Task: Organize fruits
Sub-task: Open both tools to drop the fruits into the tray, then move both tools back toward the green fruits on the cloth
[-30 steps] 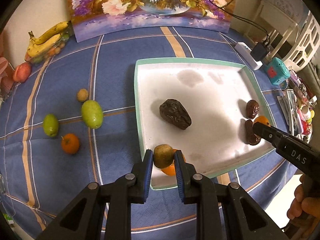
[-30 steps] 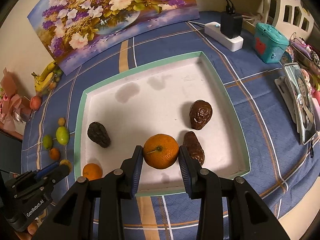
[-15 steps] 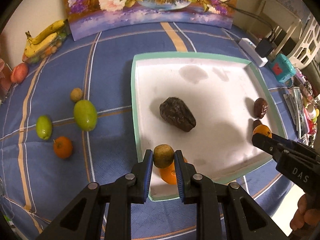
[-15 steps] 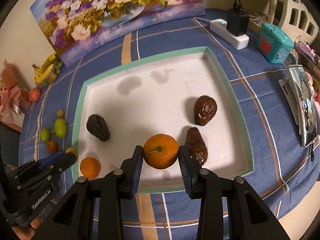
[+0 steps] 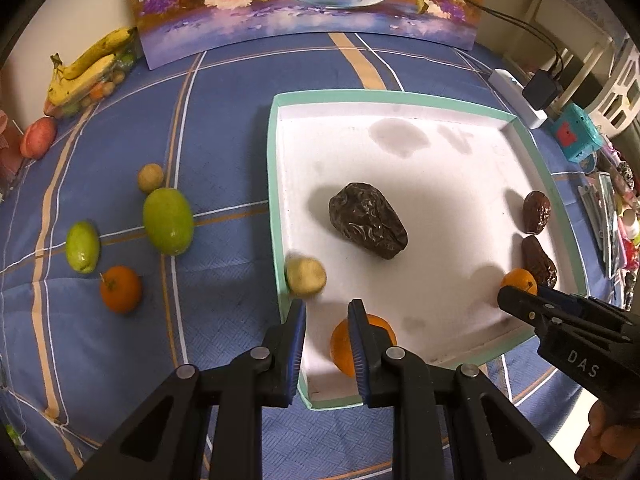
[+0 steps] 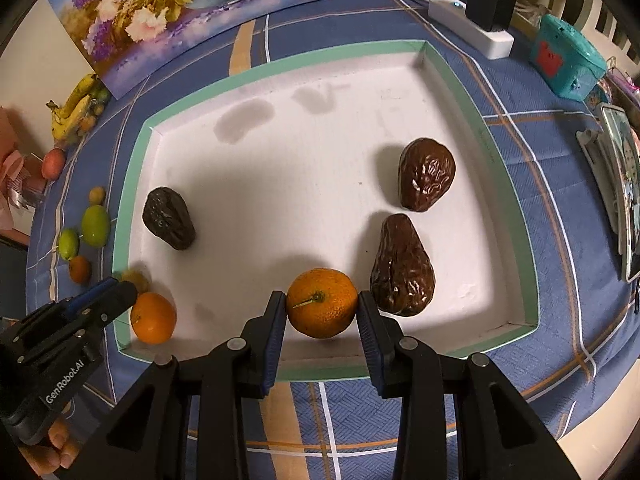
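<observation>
1. Fruit sorting is partway along: the white tray (image 5: 276,184) holds three dark wrinkled fruits and two oranges, while two green fruits, a small orange (image 5: 120,289) and a small tan fruit (image 5: 151,177) lie on the blue tablecloth (image 5: 224,128) well left of it.
2. Left gripper (image 5: 327,312) hangs over the tray's near left corner with its jaws parted and nothing between them. A small yellowish fruit (image 5: 306,276) appears blurred just ahead of the tips, right beside the tray's left wall; whether it rests or rolls I cannot tell.
3. Right gripper (image 6: 322,307) is clamped on an orange (image 6: 322,303), both pads touching its sides, low over the tray's near edge and close beside a pear-shaped dark fruit (image 6: 402,266).
4. Risk: the yellowish fruit could roll into the orange (image 5: 362,340) beneath the left gripper, or bounce against the low rim, since it is round and sits at the wall.
5. Risk: opening the right jaws here may let the orange roll against the dark fruit, as its curved skin gives little stability.
6. Risk: the two grippers work near one edge and could knock together.
</observation>
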A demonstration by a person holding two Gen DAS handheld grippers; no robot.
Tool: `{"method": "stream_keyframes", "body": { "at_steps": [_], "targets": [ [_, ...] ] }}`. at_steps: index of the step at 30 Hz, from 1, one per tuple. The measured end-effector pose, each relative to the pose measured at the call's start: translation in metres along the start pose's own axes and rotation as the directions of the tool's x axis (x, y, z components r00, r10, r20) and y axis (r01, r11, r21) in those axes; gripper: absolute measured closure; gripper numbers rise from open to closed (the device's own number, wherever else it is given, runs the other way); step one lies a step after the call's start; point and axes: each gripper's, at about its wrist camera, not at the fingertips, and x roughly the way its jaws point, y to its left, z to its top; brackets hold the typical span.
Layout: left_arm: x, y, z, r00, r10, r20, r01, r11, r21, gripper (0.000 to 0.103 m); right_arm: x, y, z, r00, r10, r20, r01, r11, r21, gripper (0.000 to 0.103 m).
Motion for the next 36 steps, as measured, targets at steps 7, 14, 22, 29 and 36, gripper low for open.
{"method": "stream_keyframes", "body": {
  "at_steps": [7, 14, 22, 29, 36],
  "targets": [
    [-0.001, 0.004, 0.002, 1.0, -0.001, -0.012, 0.001, 1.0, -0.009, 0.079, 0.002, 0.0, 0.001, 1.0, -0.003, -0.002, 0.003, 1.0, 0.0, 0.065],
    [-0.012, 0.011, 0.002, 1.0, -0.012, 0.001, 0.012, 0.999, -0.032, 0.077, -0.003, 0.005, 0.001, 1.0, -0.009, 0.004, 0.009, 1.0, -0.011, 0.065],
    [-0.025, 0.025, 0.003, 1.0, -0.017, 0.022, 0.018, 0.997, -0.073, 0.077, -0.015, 0.007, 0.002, 0.999, -0.002, 0.04, 0.003, 1.0, -0.015, 0.065],
    [-0.026, 0.048, 0.002, 1.0, -0.003, 0.011, 0.004, 0.985, -0.17, 0.076, -0.029, 0.01, 0.004, 0.997, 0.012, 0.082, -0.01, 1.0, -0.022, 0.065],
    [-0.023, 0.075, -0.002, 0.998, 0.058, -0.02, -0.061, 0.965, -0.255, 0.045, -0.032, 0.012, 0.004, 0.996, 0.02, 0.09, -0.018, 1.0, -0.026, 0.065]
  ]
}}
